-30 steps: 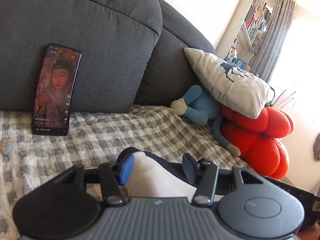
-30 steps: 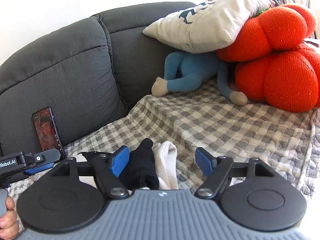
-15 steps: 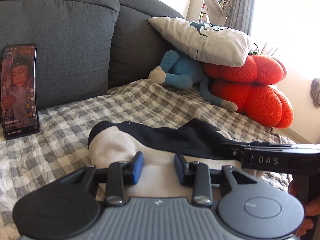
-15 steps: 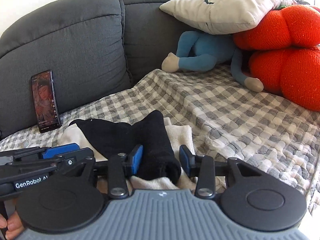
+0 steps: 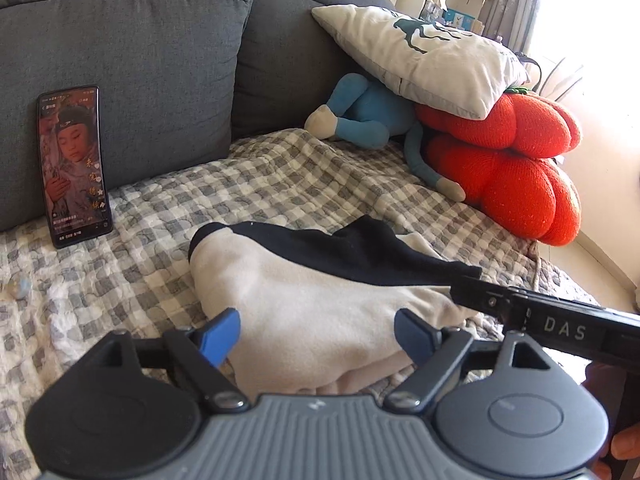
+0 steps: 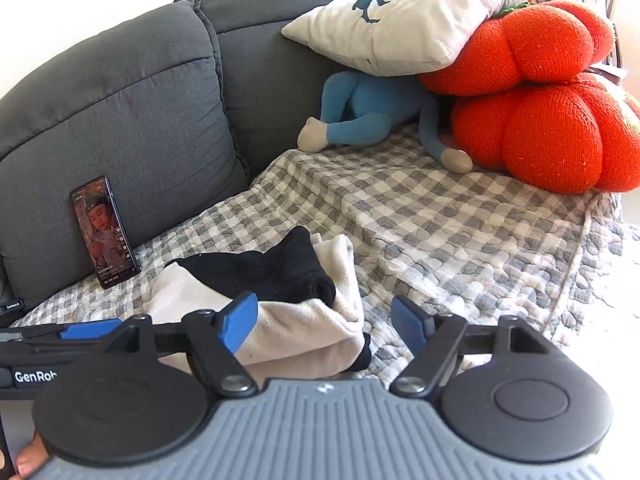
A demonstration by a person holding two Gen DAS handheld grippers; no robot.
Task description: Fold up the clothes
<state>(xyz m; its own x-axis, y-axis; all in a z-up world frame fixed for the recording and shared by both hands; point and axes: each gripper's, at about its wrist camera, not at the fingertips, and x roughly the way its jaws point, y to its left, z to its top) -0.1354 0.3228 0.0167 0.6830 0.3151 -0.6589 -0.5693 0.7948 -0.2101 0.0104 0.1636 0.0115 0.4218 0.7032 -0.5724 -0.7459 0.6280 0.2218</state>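
A folded cream and black garment (image 5: pixel 320 304) lies on the checked blanket (image 5: pixel 280 192) that covers the seat of the grey sofa (image 5: pixel 132 48), near the front edge. Its black part sits on top toward the back, with the cream cloth spread under and around it. The left gripper (image 5: pixel 316 334) hangs just over the near side of the garment with its blue-tipped fingers (image 5: pixel 220 334) spread wide, one on each side of the cream cloth and gripping nothing. The right gripper (image 6: pixel 324 320) is beside it, also wide open and holding nothing; its left finger (image 6: pixel 240 320) is over the edge of the cream cloth and its other finger is over bare blanket. In the left wrist view the right gripper's dark body reaches in from the right, close to the black sleeve end. A phone (image 5: pixel 74 166) with a lit screen leans upright against the sofa back, well apart from the garment. At the far end of the seat a white pillow (image 5: pixel 420 56) rests on an orange pumpkin cushion (image 5: pixel 516 160), with a blue stuffed toy (image 5: pixel 368 124) tucked beneath the pillow.
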